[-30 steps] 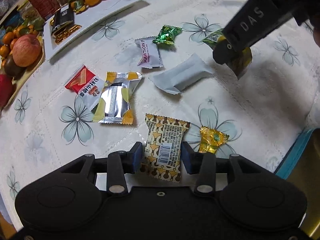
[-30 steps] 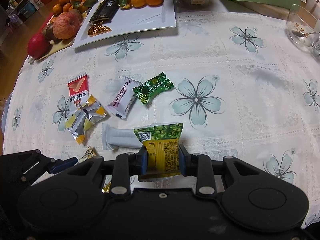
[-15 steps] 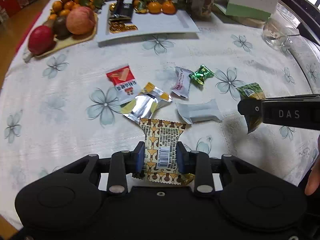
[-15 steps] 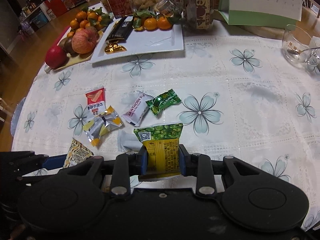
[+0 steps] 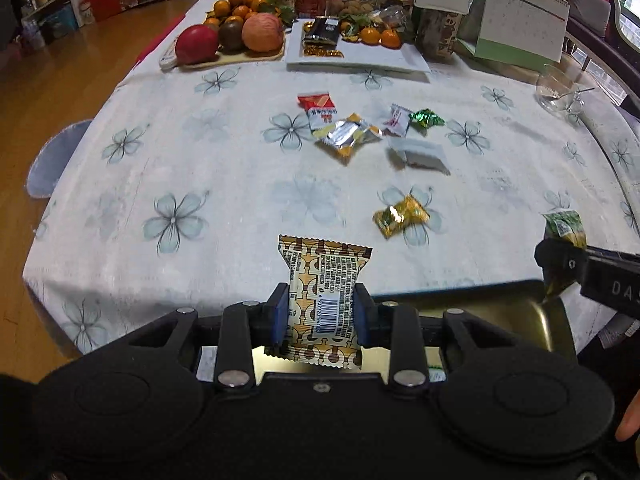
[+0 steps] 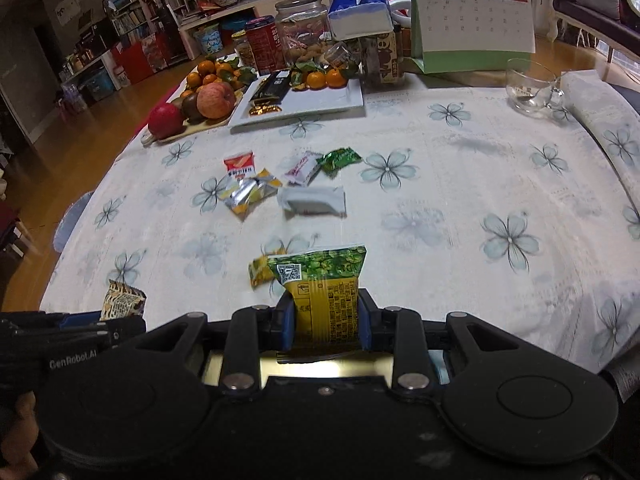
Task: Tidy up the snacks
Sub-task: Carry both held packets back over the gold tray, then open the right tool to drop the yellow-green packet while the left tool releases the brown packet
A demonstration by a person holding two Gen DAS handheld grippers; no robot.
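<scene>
My left gripper (image 5: 321, 314) is shut on a brown-and-cream patterned snack packet (image 5: 323, 280), held above the table's near edge over a gold tin (image 5: 500, 308). My right gripper (image 6: 325, 322) is shut on a green-and-yellow pea snack packet (image 6: 326, 284), also at the near edge over the gold tin (image 6: 320, 370). The right gripper and its packet (image 5: 564, 228) show at the right of the left wrist view. Loose snacks lie mid-table: a gold candy (image 5: 400, 216), a white packet (image 5: 420, 154), a silver-yellow packet (image 5: 346, 138), a red packet (image 5: 318, 108), a hawthorn packet (image 5: 398, 120), a green candy (image 5: 428, 118).
A white plate (image 5: 384, 58) with a dark bar and oranges stands at the back. A fruit board (image 5: 224, 50) is to its left. Jars, a tissue box and a calendar (image 5: 516, 20) line the far edge. A glass cup (image 5: 558, 92) stands far right.
Both grippers have lifted and pulled back toward the near table edge with their packets. The gold tin has come into view beneath them.
</scene>
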